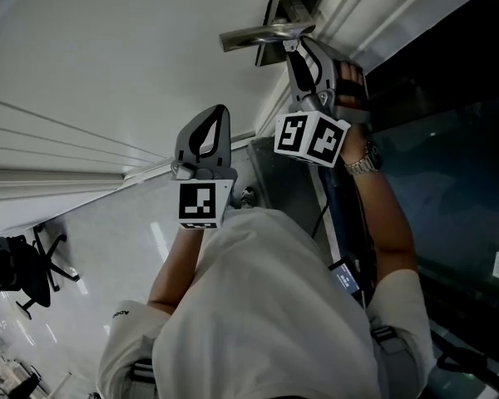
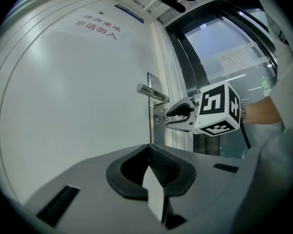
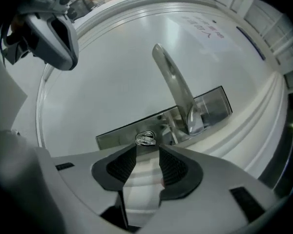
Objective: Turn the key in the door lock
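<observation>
The key (image 3: 146,139), likely stiff, light and slick, sits just ahead of the right gripper's (image 3: 147,150) wide-apart, empty jaws, best pinched across its flat head.

1. In the head view I cannot see the key: the right gripper (image 1: 298,48) covers the spot under the door handle (image 1: 262,36).
2. In the right gripper view only the key's (image 3: 146,140) metal head shows; its blade is hidden.
3. The notice (image 2: 233,62) on the glass (image 2: 210,35) is too small for me to read.
</observation>
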`<state>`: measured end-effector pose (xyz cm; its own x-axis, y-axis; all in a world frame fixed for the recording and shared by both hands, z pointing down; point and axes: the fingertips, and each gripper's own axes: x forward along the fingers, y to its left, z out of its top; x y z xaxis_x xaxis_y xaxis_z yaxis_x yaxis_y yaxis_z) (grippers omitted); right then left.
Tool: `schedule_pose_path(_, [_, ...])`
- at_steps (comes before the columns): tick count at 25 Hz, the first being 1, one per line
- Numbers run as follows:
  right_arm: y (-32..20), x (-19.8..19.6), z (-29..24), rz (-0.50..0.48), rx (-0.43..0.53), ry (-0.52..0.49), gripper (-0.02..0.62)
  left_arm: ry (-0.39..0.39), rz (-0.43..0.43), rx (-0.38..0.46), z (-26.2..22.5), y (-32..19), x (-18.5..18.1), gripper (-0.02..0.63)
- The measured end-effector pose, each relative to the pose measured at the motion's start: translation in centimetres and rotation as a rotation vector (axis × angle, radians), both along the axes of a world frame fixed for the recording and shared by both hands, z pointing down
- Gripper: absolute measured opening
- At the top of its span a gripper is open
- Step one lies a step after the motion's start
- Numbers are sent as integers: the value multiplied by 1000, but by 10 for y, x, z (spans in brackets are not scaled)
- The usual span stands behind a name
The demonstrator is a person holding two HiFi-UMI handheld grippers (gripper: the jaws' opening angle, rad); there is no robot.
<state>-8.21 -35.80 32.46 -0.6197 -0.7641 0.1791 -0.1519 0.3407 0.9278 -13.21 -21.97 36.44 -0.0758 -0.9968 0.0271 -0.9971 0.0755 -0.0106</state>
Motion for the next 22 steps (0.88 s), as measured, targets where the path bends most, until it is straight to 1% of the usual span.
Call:
schedule_pose_path(2, [0,-2,-2,-21,60,41,143,-1,-2,0,0,2,-1,9])
schedule_pose_path(5, [3,-6,-4,-77,202,126,143,-2,-5,-1,0,5,-2,9])
schedule_pose_path(8, [5,-8,-3,-114,290,208,143,-9,-5,-1,-1,7,-3,9])
schedule_pose_path(10, [6,-10,-2,-133,331,256,137,-10,-3,2,-3,8,-3,9])
schedule_pose_path(13, [6,-10,2,-155,390,312,91,-12,4,3,-4,9,-1,9])
schedule_pose_path(14, [6,-9,3,-157,408,323,86,-13,6,2,-4,9,0,9])
schedule_pose_path(17, [5,-10,4,-152,443,353,82,-15,13,1,-3,8,1,9])
schedule_pose_path(22, [5,-13,7,-153,499,431,80,-13,32,7,-5,5,6,9])
